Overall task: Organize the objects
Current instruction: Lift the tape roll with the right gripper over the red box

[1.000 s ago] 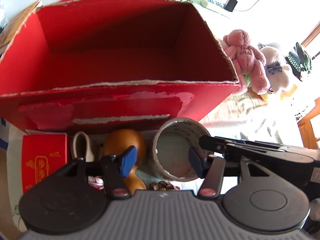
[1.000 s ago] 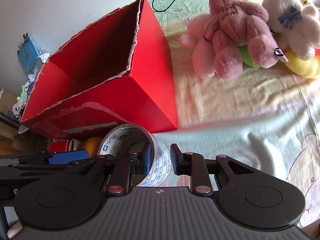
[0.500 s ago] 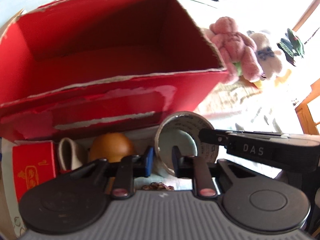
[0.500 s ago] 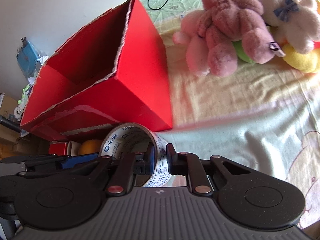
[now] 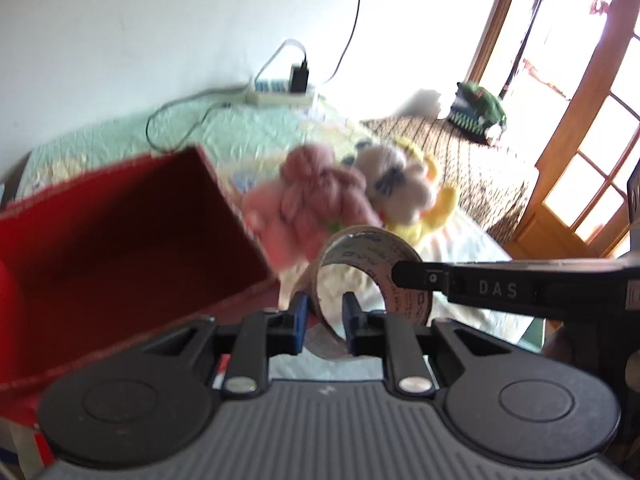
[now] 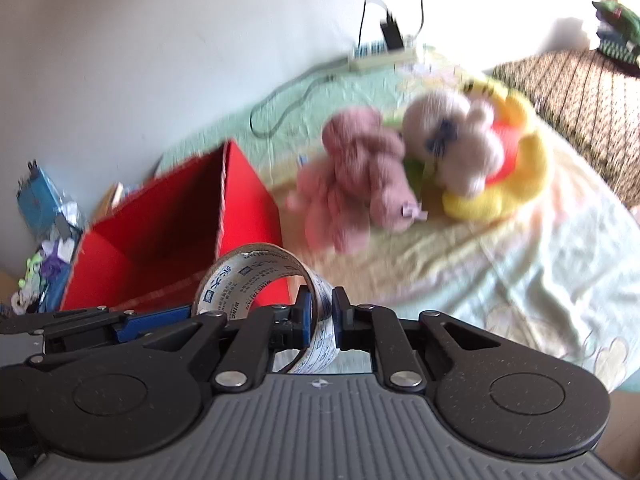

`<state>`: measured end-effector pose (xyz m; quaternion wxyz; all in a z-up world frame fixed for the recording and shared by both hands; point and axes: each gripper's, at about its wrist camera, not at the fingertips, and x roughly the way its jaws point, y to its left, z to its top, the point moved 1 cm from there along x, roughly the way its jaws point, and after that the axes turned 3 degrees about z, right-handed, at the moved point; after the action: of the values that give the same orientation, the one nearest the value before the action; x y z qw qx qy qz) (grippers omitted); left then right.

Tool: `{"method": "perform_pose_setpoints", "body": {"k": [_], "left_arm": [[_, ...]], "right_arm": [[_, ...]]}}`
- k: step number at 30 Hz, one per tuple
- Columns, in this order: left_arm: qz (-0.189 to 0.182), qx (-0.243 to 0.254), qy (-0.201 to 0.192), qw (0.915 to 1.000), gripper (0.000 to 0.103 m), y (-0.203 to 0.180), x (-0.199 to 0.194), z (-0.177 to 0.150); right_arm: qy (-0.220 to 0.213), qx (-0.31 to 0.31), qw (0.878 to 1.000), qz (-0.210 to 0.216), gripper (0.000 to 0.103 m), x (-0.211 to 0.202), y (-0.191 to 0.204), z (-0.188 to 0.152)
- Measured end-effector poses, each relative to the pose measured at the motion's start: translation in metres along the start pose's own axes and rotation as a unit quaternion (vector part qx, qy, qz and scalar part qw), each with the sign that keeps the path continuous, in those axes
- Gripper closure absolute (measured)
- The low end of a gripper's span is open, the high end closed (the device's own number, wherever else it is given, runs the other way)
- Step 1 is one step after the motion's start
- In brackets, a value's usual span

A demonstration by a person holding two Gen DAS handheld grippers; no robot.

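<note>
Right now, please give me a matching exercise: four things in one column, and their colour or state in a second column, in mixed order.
Things:
1. tape roll
2. cardboard box
3. power strip
4. plush bear nearest the box

States:
A. pink, lying on the bed
B. held by both grippers
C. red, open on top
D. has a black charger plugged in

Pairs: 1-B, 2-C, 3-D, 4-A

Daylit room, blurred by motion and blown out at the window side

In the left wrist view hard daylight pours through the wooden-framed window point(image 5: 576, 152) at right — panes and nearby bedding wash to pure white — while the red box point(image 5: 120, 240) interior stays in deep shadow. Both views smear the plush toys point(image 6: 400, 176) and box edges (the gripper bodies close to the lens stay sharp). Fisheye bending curves the window frame, and the corners fall dark.
</note>
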<state>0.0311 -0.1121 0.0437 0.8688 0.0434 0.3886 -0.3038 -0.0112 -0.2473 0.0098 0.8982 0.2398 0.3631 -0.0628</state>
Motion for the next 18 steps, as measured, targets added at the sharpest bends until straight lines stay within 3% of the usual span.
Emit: {"method": "perform_pose_setpoints", "body": {"k": [5, 9, 13, 18], "left_arm": [[-0.003, -0.026, -0.052, 0.9983, 0.086, 0.023, -0.023, 0.032], [0.029, -0.05, -0.07, 0.9958, 0.086, 0.054, -0.032, 0.043], [0.065, -0.079, -0.054, 0.9933, 0.086, 0.092, -0.012, 0.044], [0.086, -0.121, -0.004, 0.9889, 0.086, 0.133, 0.026, 0.029]], "right_arm": [[-0.064, -0.023, 0.998, 0.019, 0.091, -0.01, 0.025, 0.027], [-0.078, -0.056, 0.994, 0.043, 0.09, 0.009, 0.06, 0.051], [-0.059, -0.1, 0.992, 0.055, 0.09, 0.043, 0.091, 0.063], [0.009, -0.143, 0.989, 0.042, 0.09, 0.097, 0.115, 0.068]]}}
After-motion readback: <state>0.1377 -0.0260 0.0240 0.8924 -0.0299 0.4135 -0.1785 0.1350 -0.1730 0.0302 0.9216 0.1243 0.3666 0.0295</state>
